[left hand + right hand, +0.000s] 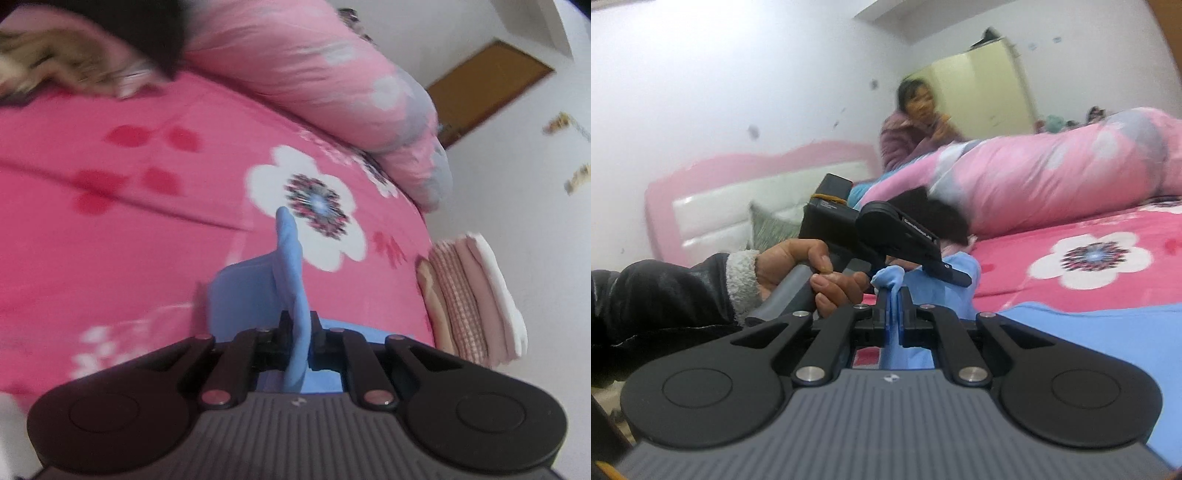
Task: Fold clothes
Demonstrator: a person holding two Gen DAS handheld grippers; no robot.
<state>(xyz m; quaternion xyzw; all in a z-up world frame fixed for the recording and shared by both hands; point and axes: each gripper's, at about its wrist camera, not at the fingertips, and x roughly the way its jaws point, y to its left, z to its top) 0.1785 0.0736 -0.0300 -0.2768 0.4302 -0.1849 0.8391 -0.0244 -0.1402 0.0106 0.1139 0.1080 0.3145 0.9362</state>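
Left wrist view, left to right: patterned cloth (55, 66), blurred, at the far left of the bed; pink flowered bedsheet (129, 240) across the middle; left gripper (299, 332) clenched on a fold of the blue garment (251, 291), which stands up between its fingers and trails onto the sheet; rolled pink quilt (314, 74) behind; stack of folded clothes (469, 295) at the right edge of the bed; brown door (487, 85) beyond.

Right wrist view, left to right: dark sleeve (657, 295) with fleece cuff; left hand (809, 273) on the other gripper's handle; pink headboard (738, 184); right gripper (894, 306) clamped on a bunched edge of the blue garment (1071, 332), which spreads to the right over the bedsheet (1089, 266); seated person (916, 125) behind the quilt (1052, 173); pale wardrobe (982, 88).
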